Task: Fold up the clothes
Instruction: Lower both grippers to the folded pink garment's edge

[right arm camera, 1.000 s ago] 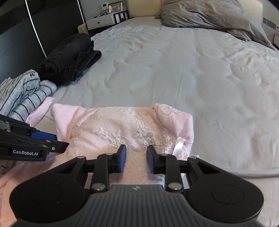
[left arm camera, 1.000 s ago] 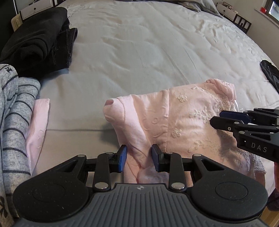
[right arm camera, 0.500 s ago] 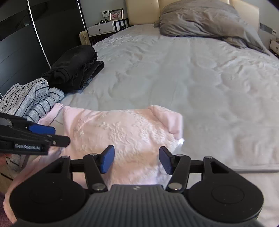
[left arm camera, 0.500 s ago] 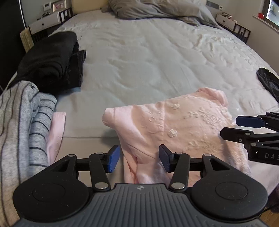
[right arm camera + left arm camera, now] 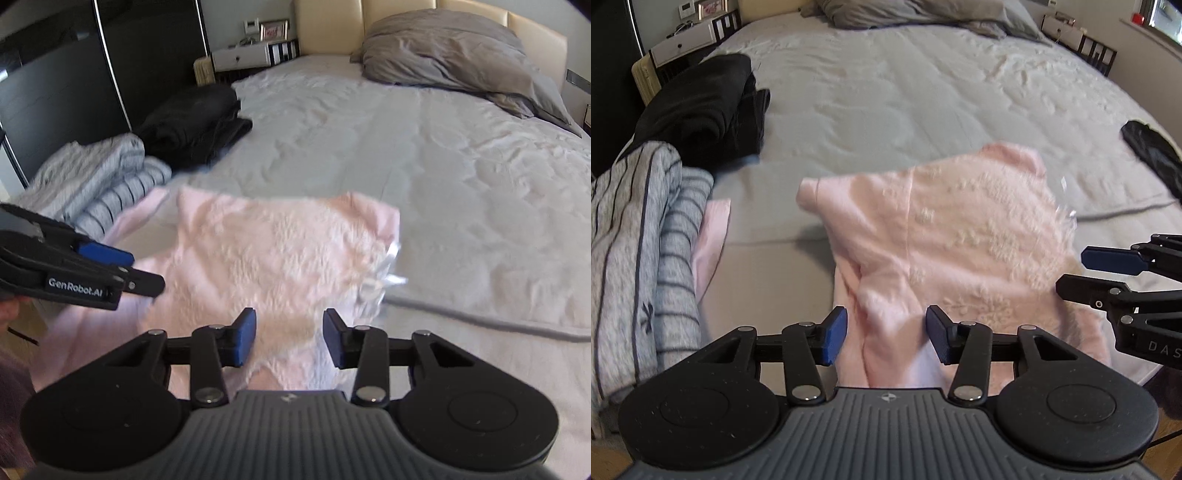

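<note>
Bedroom. Large bed (image 5: 424, 155) with pale grey quilted cover; padded cream headboard (image 5: 461, 14) at far end; rumpled grey pillow (image 5: 443, 59) against it. White nightstand (image 5: 240, 59) at the far left corner, small framed picture (image 5: 273, 31) on top. Dark glossy wardrobe doors (image 5: 74, 92) along left wall. Second white nightstand (image 5: 1060, 26) and window (image 5: 1163, 18) at right. Daylight.
</note>
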A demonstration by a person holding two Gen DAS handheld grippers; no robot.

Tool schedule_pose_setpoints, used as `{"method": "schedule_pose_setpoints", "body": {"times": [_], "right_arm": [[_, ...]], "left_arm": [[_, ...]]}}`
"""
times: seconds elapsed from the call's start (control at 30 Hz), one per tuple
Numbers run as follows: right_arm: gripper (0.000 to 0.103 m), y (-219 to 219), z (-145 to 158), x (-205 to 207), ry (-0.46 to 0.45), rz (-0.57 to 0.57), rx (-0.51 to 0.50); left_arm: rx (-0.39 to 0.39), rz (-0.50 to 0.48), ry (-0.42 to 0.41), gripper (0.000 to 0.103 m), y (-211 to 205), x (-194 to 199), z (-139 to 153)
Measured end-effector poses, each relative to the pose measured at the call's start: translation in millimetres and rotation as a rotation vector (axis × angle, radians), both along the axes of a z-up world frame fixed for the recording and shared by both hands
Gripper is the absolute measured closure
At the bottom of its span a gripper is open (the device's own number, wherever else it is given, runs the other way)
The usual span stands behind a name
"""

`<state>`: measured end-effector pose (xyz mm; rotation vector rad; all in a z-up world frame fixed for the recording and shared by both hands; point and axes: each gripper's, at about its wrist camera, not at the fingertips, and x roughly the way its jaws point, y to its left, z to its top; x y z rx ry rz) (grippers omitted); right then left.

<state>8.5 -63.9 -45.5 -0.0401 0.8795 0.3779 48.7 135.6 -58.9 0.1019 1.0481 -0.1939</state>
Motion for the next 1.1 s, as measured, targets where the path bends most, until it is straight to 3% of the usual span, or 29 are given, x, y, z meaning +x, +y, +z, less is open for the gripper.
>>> {"method": "schedule_pose_setpoints", "body": {"times": [0.2, 0.43, 0.6, 0.87, 1.0, 1.1], "right_arm": [[0.059, 5, -17, 5, 0.037, 0.012, -0.036], [0.053, 0, -10, 2, 0.022, 0.000, -0.015], [0.037, -11, -2, 3, -0.008, -0.050, 0.013], [0.031, -26, -7, 16, 0.056, -0.133, 0.064], [0.031, -27, -16, 20, 0.103, -0.146, 0.087], [0.030, -27, -22, 23, 0.130, -0.158, 0.102]], "left_arm": [[0.015, -0.002, 0.027, 0.056, 0, 4, -16], [0.023, -0.007, 0.004, 0.054, -1, 0, -10], [0.020, 0.021, -0.030, 0.041, 4, -2, -5], [0.058, 0.061, -0.050, 0.032, 8, 0, -4], [0.051, 0.069, -0.042, 0.030, 12, 1, -6], [0.040, 0.080, -0.036, 0.023, 15, 2, -10]]}}
